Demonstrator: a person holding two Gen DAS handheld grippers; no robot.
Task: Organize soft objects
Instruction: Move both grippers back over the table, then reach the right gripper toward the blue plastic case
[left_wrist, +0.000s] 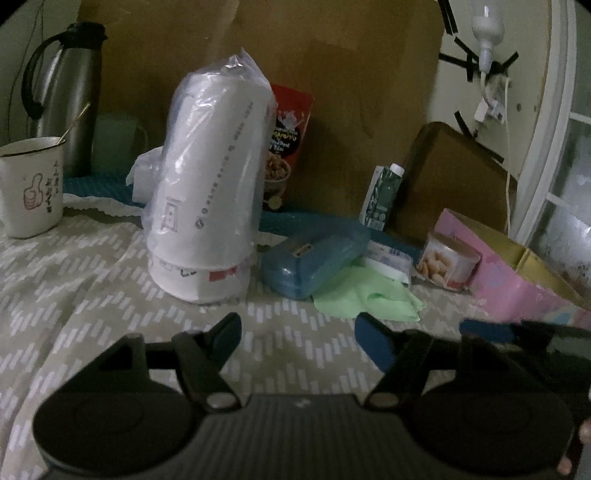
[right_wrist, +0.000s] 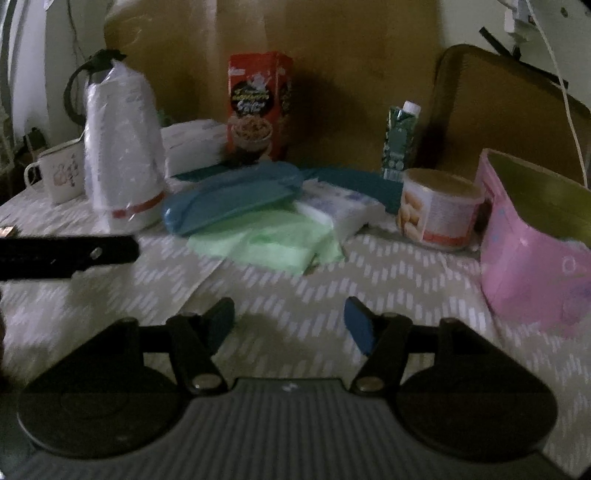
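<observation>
2 grippers, left gripper (left_wrist: 297, 334) and right gripper (right_wrist: 290, 321), both wide and empty | risk: green cloth (right_wrist: 269, 242) drags blue case (right_wrist: 229, 201) resting on it

The tablecloth (right_wrist: 332, 280) is matt woven cloth with a few creases. The stack of cups (left_wrist: 207, 177) sits in thin, shiny, crinkled plastic film. The flask (left_wrist: 74, 99) looks like brushed metal. The blue case (left_wrist: 314, 262) is smooth, slightly glossy plastic. The green cloth (right_wrist: 266, 243) is soft and matt. The pink box (right_wrist: 532, 251) is cardboard.
</observation>
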